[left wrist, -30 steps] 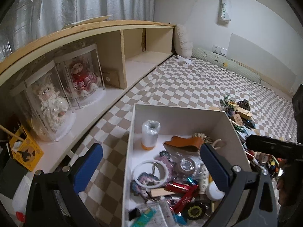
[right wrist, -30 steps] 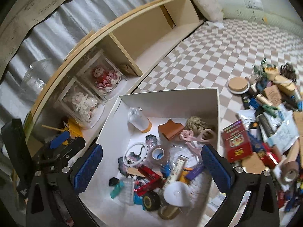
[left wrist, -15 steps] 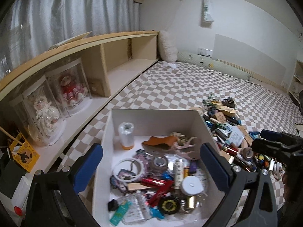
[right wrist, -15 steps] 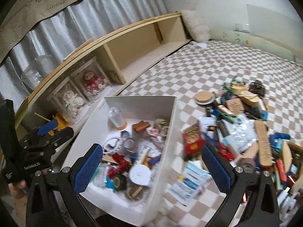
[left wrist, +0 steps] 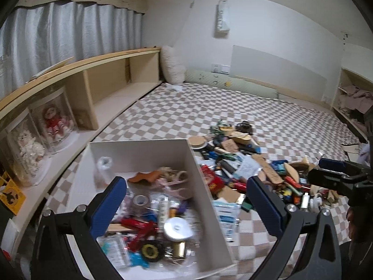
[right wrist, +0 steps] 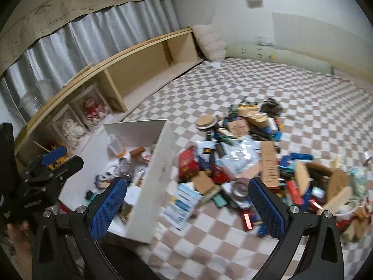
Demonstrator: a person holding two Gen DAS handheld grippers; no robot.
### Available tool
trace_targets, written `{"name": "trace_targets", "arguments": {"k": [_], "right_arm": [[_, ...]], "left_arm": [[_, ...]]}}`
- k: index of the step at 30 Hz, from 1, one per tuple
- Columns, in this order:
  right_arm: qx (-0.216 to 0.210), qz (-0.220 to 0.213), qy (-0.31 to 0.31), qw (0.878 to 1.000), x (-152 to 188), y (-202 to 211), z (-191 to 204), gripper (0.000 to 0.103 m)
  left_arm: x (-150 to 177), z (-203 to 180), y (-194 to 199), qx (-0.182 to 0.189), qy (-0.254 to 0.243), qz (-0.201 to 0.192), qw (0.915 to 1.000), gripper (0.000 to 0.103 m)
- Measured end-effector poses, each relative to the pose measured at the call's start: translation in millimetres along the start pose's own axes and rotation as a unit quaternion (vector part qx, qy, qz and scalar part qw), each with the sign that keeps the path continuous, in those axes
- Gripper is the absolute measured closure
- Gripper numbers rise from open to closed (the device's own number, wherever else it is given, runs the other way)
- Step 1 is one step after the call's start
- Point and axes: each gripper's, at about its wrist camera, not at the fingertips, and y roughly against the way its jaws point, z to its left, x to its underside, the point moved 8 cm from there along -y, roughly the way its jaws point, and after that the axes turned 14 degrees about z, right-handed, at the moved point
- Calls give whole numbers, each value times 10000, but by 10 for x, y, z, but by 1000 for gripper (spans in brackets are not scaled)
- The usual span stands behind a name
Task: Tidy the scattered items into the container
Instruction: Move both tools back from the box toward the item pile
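A white box (left wrist: 149, 148) sits on the checkered mat and holds several small items, among them a white roll (left wrist: 178, 228) and a clear bottle (left wrist: 103, 166). It also shows in the right wrist view (right wrist: 160, 161). A heap of scattered items (left wrist: 244, 170) lies right of the box, also in the right wrist view (right wrist: 251, 161). My left gripper (left wrist: 186, 206) is open and empty above the box's right wall. My right gripper (right wrist: 186, 206) is open and empty above the mat between box and heap.
A low wooden shelf (left wrist: 112, 88) with two dolls in clear cases (left wrist: 53, 121) runs along the left. A white packet (right wrist: 180, 201) lies on the mat next to the box. A pillow (left wrist: 172, 67) and green bolster (left wrist: 233, 85) lie at the far wall.
Both grippers have swung to the right, away from over the box toward the heap. Both stayed open and empty.
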Motion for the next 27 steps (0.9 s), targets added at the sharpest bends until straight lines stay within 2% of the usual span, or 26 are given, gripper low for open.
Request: {"name": "trace_targets", "arguments": {"k": [9, 27], "right_arm": [[136, -32, -115, 9998, 253, 276, -402, 0], [280, -283, -719, 9966, 558, 567, -1042, 0]], "left_arm": [[49, -495, -31, 232, -223, -13, 9995, 0], [110, -1107, -221, 525, -569, 22, 9970, 0]]}}
